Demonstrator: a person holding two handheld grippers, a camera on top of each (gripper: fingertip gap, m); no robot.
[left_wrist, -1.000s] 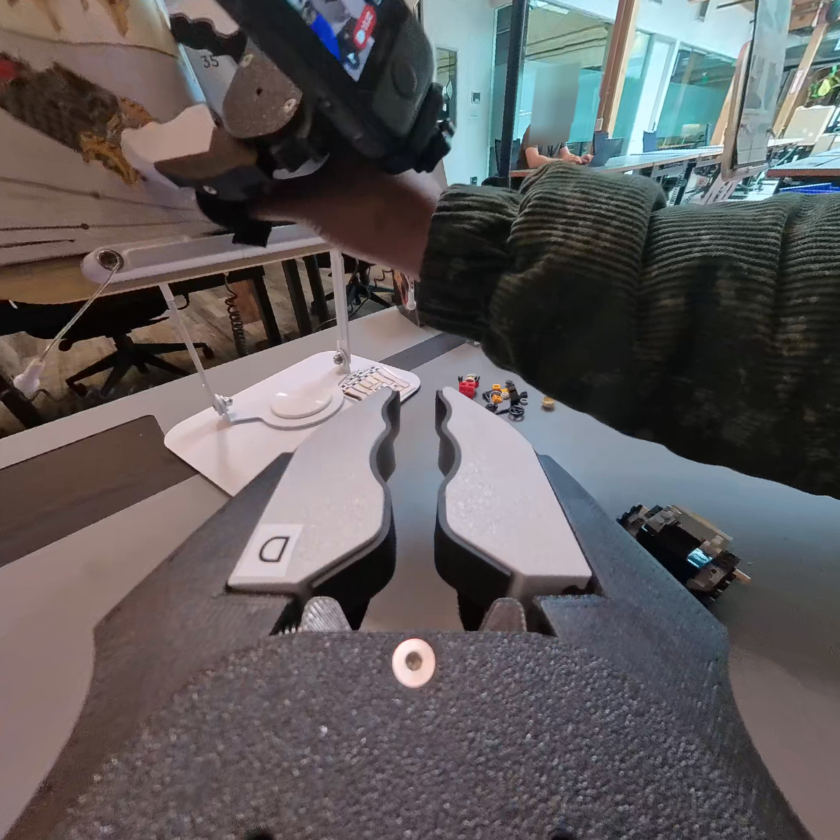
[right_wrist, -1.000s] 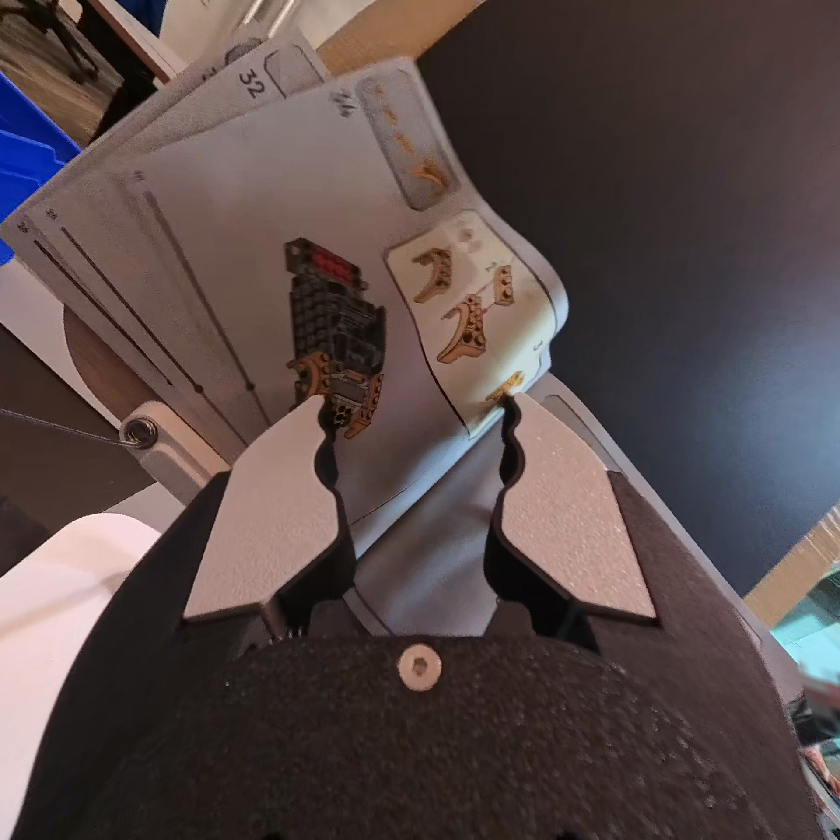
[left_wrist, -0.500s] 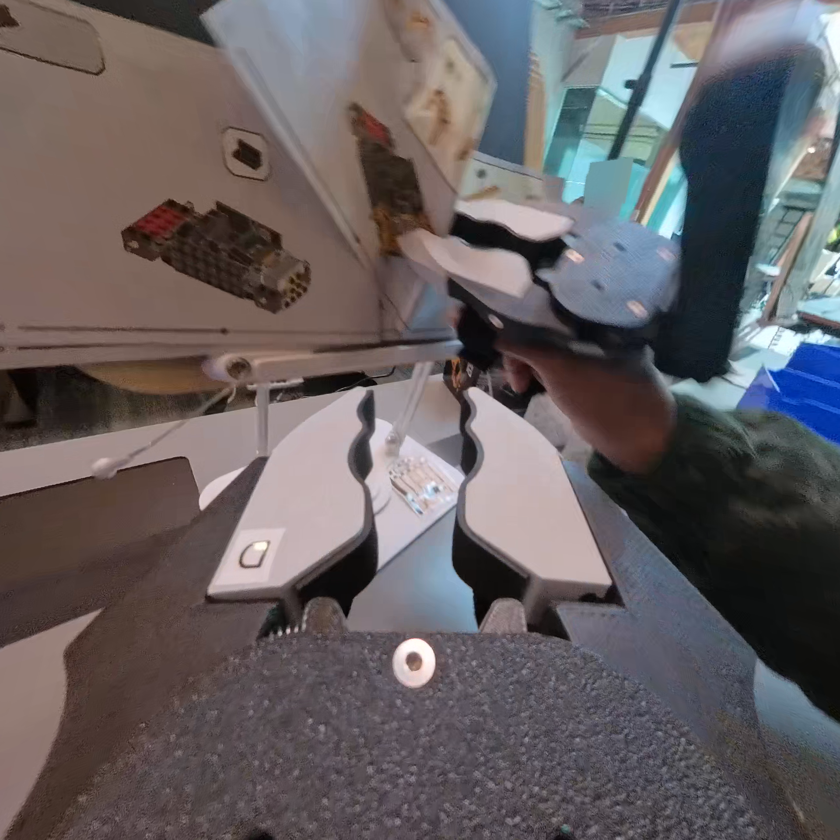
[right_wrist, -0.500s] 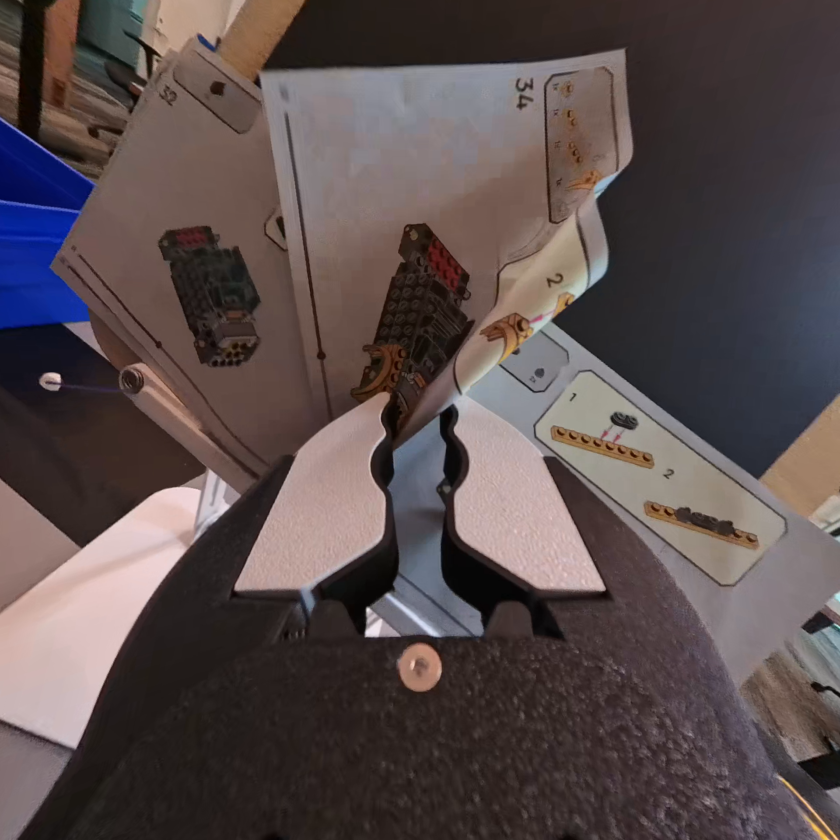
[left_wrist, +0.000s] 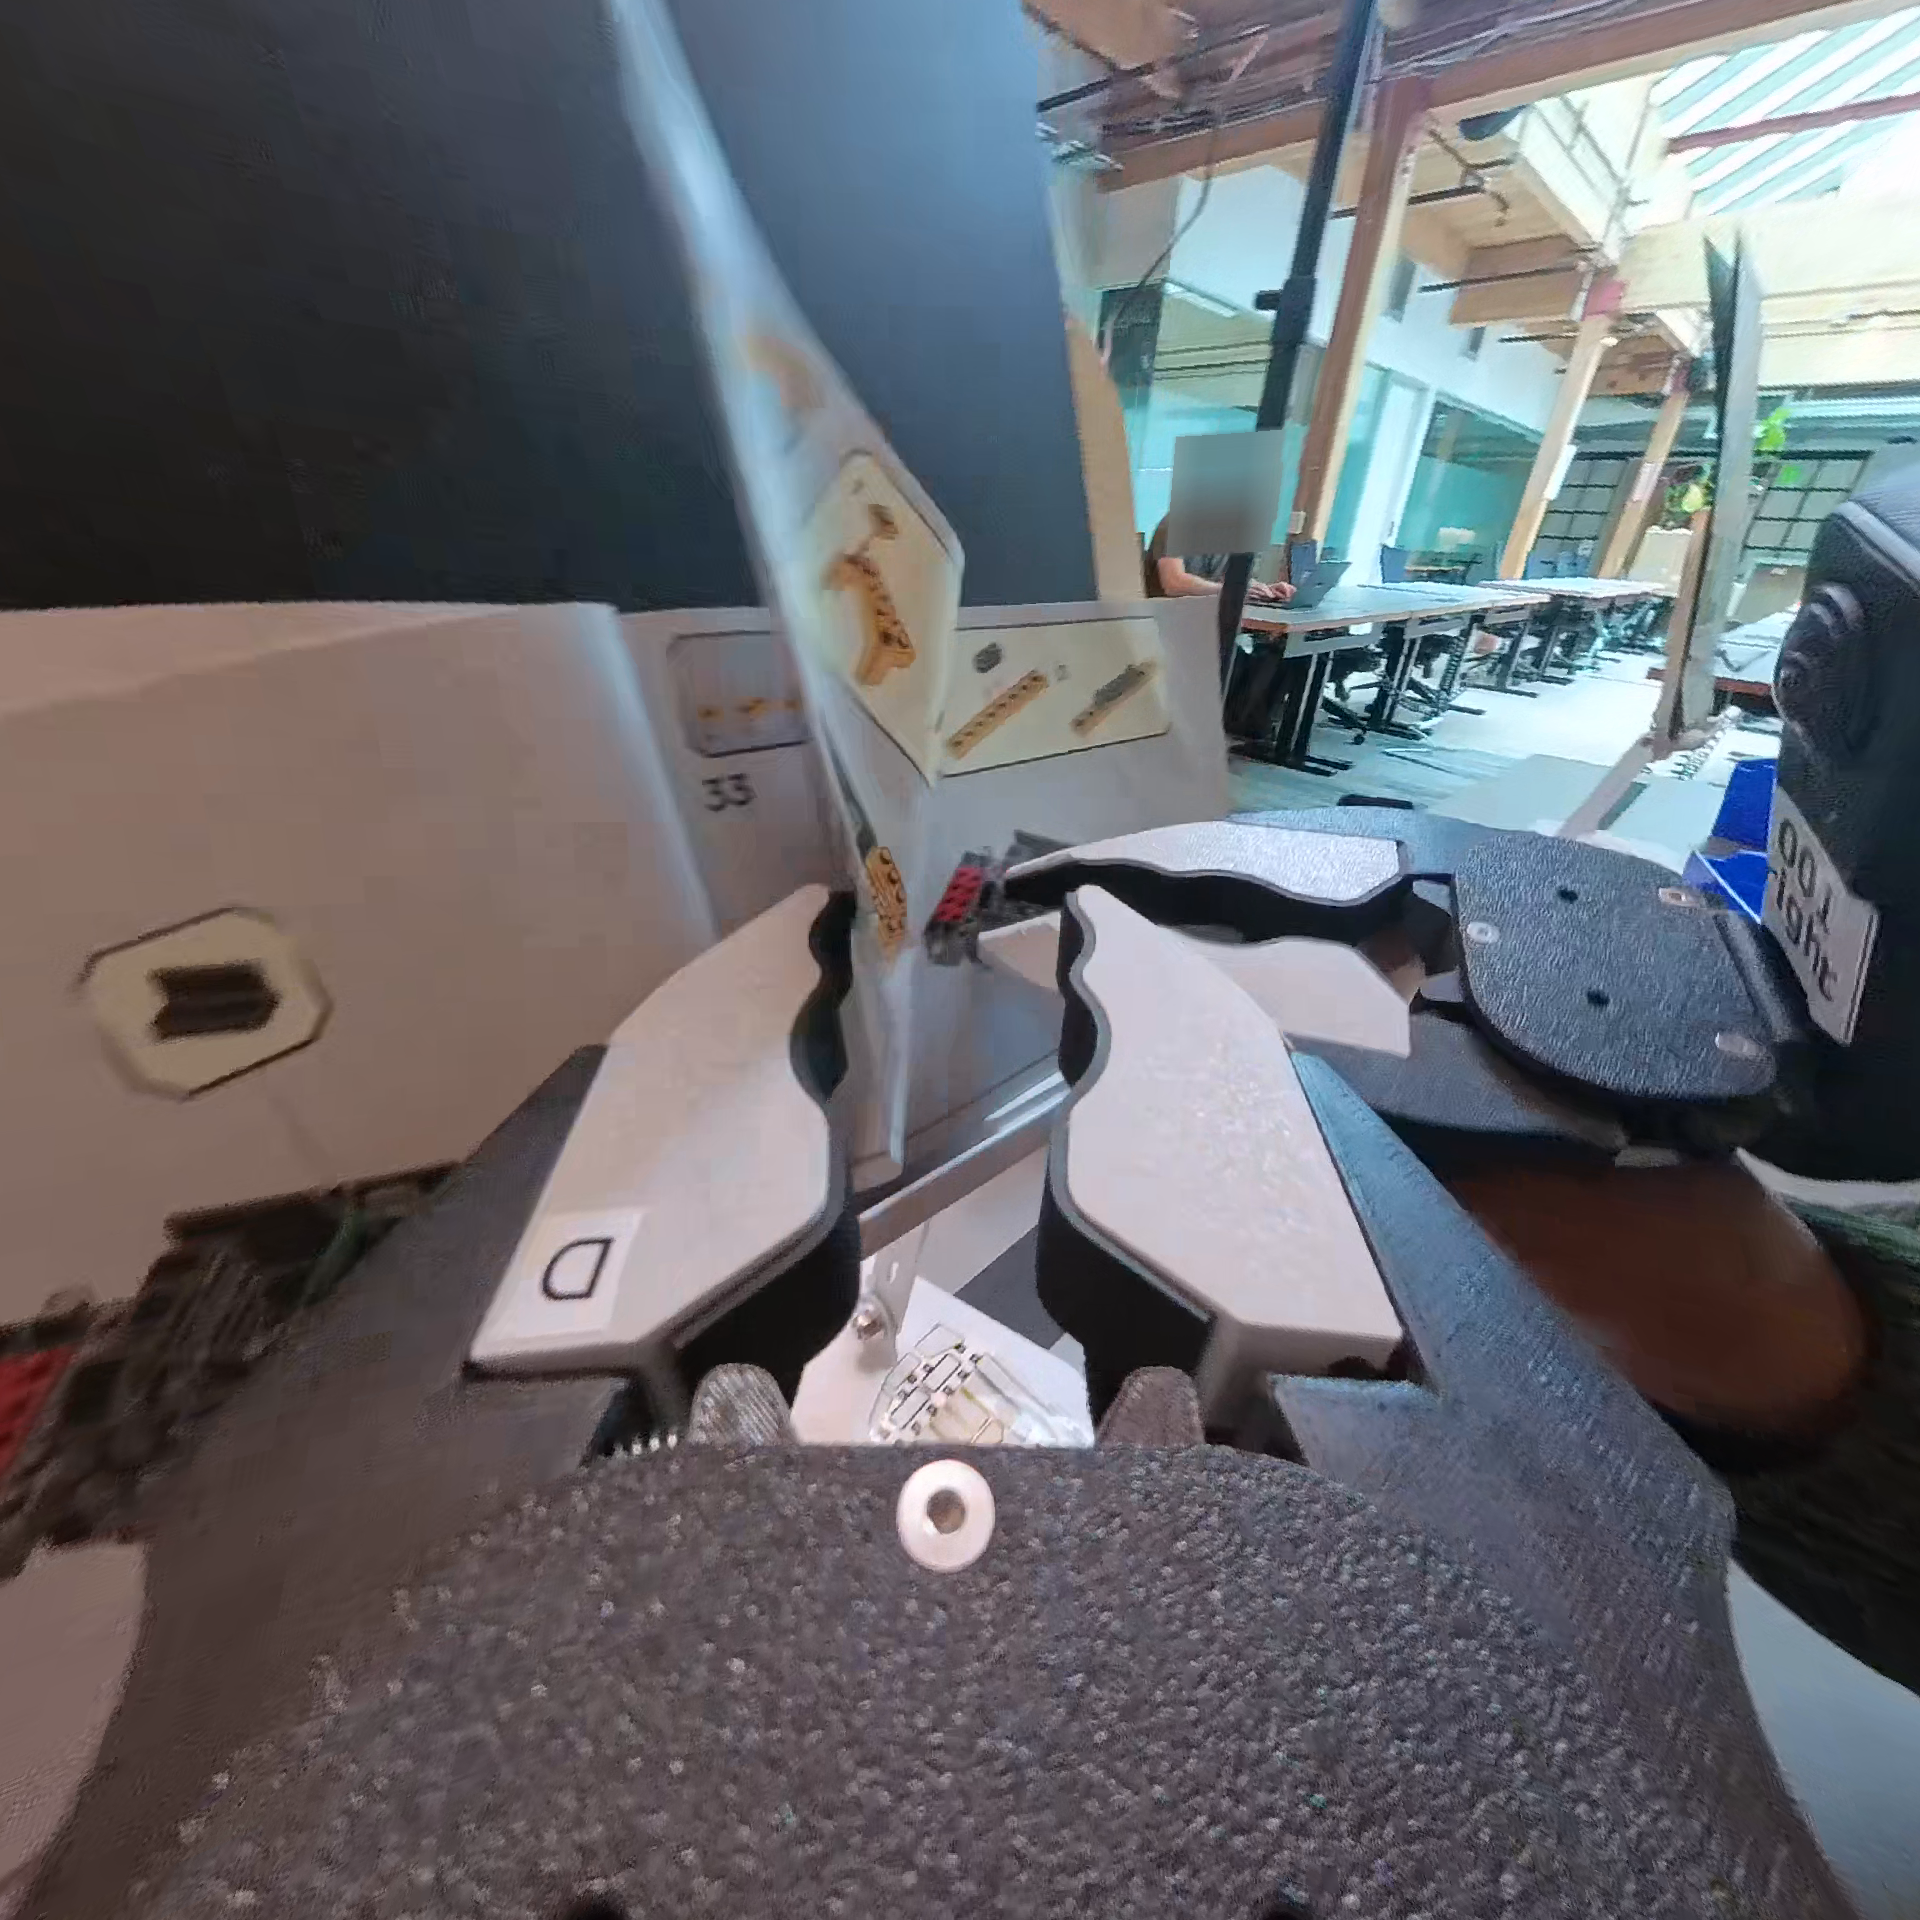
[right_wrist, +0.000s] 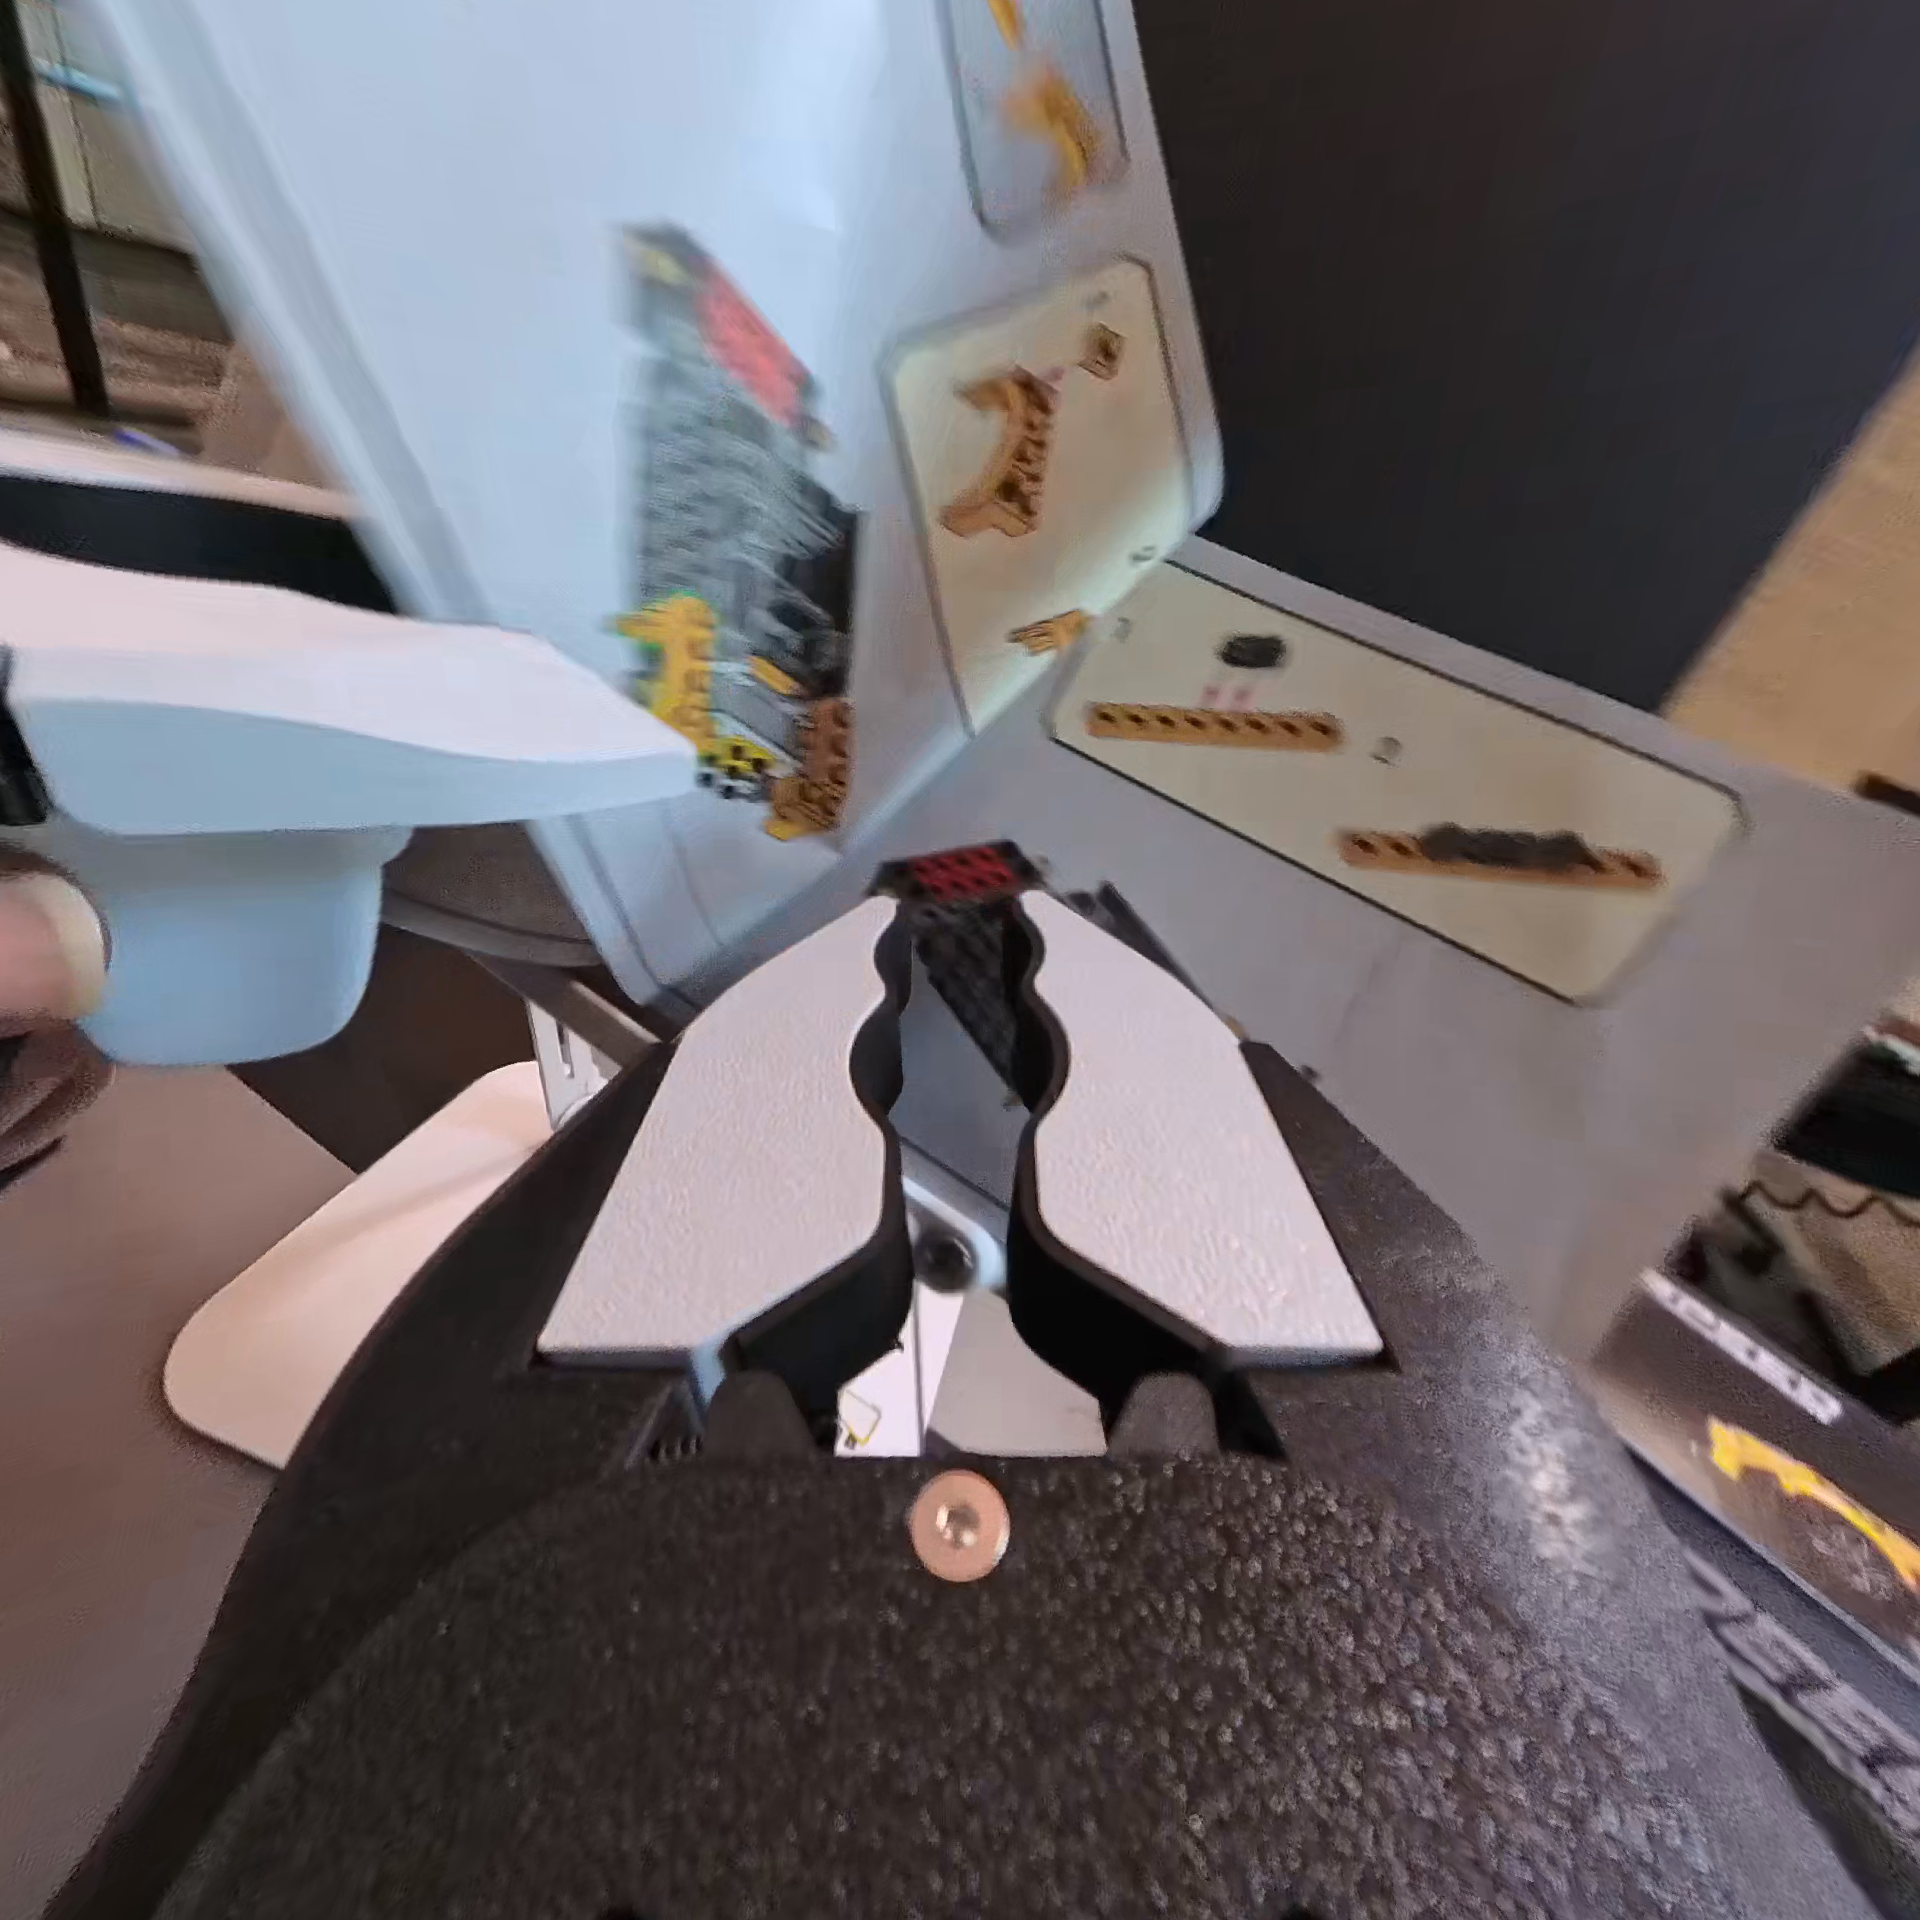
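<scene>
Leftmost in the left wrist view, the open instruction booklet (left_wrist: 312, 831) is seen propped upright. Its lower left corner is smeared by blur and cut off by the frame. One loose page (left_wrist: 831, 540) is stood on edge and curled. Its lower part drops between the fingers of the left gripper (left_wrist: 945, 925), which are spread. The sheet is seen close against the left finger (left_wrist: 717, 1091) and well clear of the other, so it is not pinched. Whether it touches that finger cannot be told.

Further right, the right gripper (right_wrist: 961, 909) is held side-on by a hand (left_wrist: 1662, 1299) in a green sleeve (left_wrist: 1870, 1507). Its lower fingertip is hidden in the left view. In its own view a narrow gap is kept between the tips, and only printed artwork is seen through it.

A white stand base (right_wrist: 343, 1299) is partly covered. A dark box (right_wrist: 1766, 1403) is cut off at the right edge.
</scene>
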